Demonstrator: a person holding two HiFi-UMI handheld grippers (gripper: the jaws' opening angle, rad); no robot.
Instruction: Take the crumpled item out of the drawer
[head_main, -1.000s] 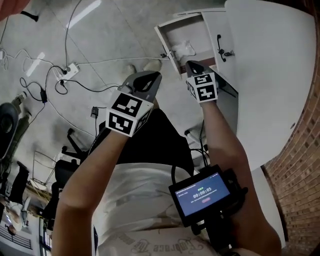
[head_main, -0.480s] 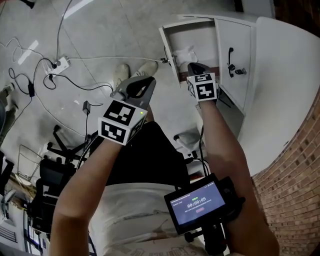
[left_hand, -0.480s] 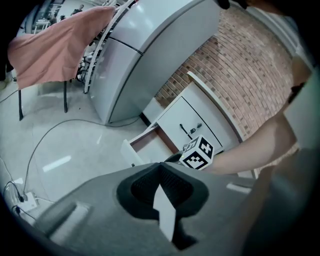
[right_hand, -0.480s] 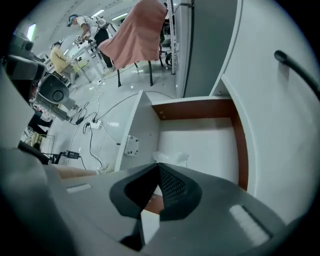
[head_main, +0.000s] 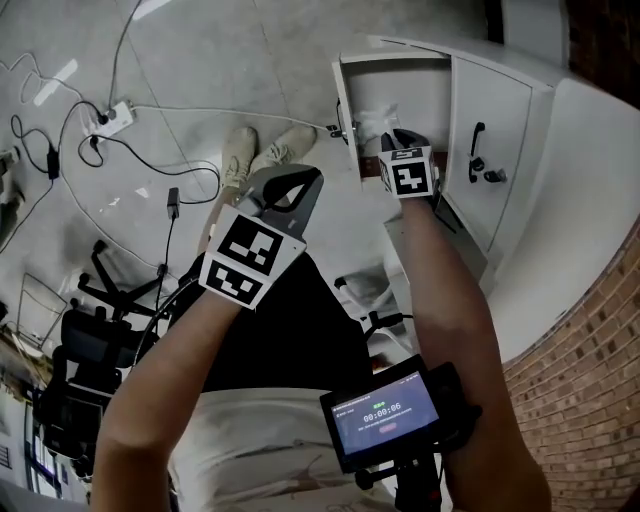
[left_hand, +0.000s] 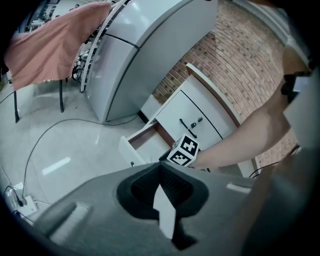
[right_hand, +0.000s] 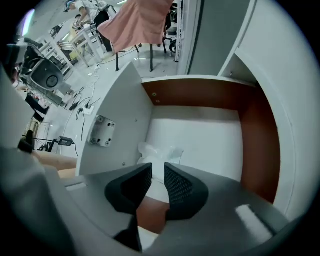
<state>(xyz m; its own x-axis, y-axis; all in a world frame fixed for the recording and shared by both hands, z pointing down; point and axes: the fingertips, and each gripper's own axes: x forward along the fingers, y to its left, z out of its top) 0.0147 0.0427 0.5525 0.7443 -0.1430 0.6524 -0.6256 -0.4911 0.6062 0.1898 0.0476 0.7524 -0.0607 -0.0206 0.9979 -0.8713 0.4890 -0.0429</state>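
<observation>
Your right gripper (right_hand: 158, 167) is over the drawer (right_hand: 120, 115), fingers just opened a crack, nothing between them, crumpled wad (right_hand: 159, 152) right ahead. Left gripper (left_hand: 160, 167) pressed together, empty.

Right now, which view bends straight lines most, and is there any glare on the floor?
Both gripper views bend lines strongly, with black corners: in the right gripper view the drawer walls bow; left gripper view, a pale glare patch on the floor; head view, milder bending, bright streaks on the floor.
</observation>
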